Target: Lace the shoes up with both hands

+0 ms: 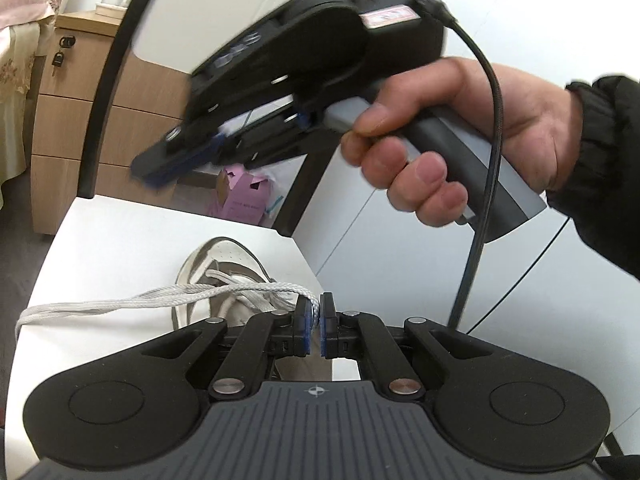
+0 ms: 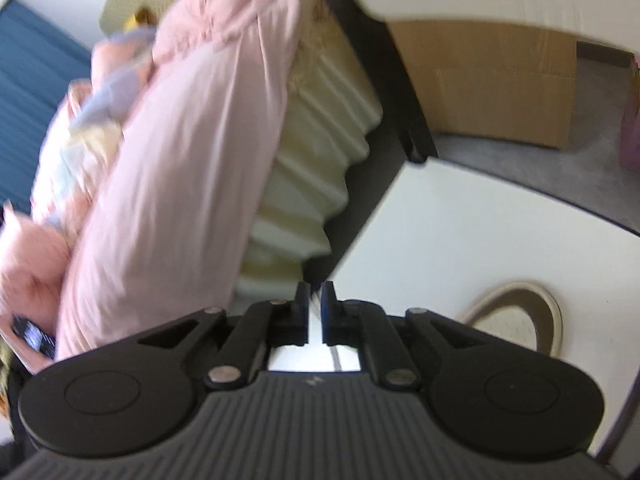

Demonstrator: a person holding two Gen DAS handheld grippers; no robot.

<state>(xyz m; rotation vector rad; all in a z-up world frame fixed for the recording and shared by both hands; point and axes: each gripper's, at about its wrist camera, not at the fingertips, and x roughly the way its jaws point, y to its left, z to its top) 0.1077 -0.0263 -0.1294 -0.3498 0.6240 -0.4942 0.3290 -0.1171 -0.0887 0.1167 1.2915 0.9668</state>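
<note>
A beige and white sneaker [image 1: 216,268] lies on the white table [image 1: 120,236], just ahead of my left gripper [image 1: 316,314]. That gripper is shut on a white shoelace [image 1: 180,296], which runs from the shoe and loops far out to the left. Above it, a hand [image 1: 460,152] holds my right gripper [image 1: 160,168] in the air, blurred, its fingers close together. In the right wrist view the right gripper [image 2: 316,304] shows only a thin slit, with nothing seen in it. Part of the sneaker [image 2: 516,312] shows at its lower right.
A wooden drawer cabinet [image 1: 68,120] and a pink box [image 1: 240,196] stand beyond the table's far edge. A bed with a pink duvet [image 2: 180,160] lies past the table's left side. A cardboard box [image 2: 492,80] sits on the grey floor.
</note>
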